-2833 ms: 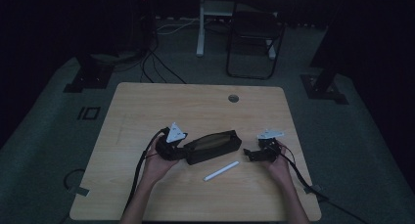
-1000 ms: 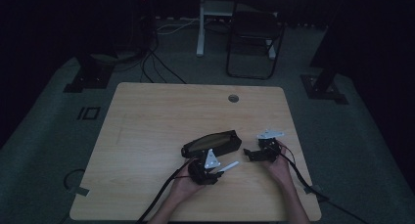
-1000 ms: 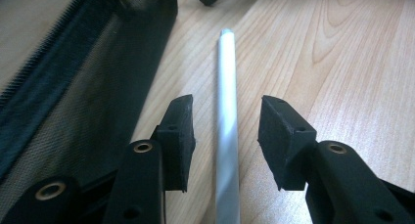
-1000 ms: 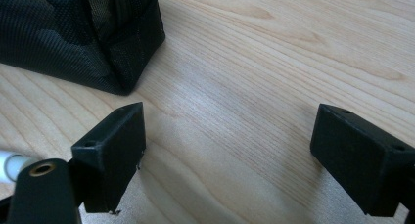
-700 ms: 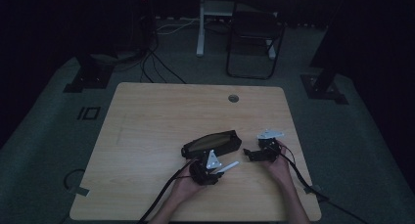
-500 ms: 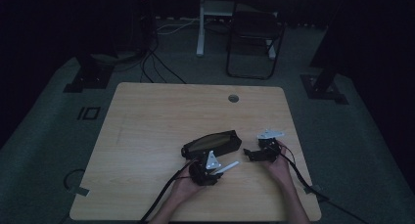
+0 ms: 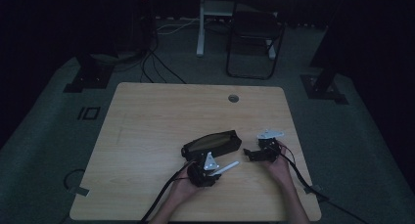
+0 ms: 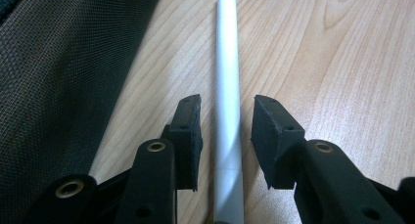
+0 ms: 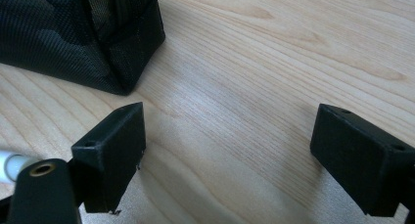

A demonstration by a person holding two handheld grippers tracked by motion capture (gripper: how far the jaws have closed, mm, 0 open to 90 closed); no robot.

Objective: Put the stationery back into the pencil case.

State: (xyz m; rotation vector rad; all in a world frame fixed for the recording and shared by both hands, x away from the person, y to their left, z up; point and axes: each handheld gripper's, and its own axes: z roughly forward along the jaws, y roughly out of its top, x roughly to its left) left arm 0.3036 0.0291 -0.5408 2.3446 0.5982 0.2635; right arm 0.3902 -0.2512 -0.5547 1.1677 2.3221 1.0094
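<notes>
In the left gripper view the white pen (image 8: 227, 87) runs off both the top and bottom edges, so neither end can be seen, and the dark fabric pouch (image 8: 63, 87) is cut by the left and top edges. In the right gripper view the pouch (image 9: 78, 33) is cropped at the top and left, and just a blurred stub of the pen (image 9: 11, 166) shows at the left edge. From the high view, dim light hides the pouch's (image 7: 211, 144) contents, and the left gripper (image 7: 208, 169) covers one end of the pen (image 7: 226, 168).
</notes>
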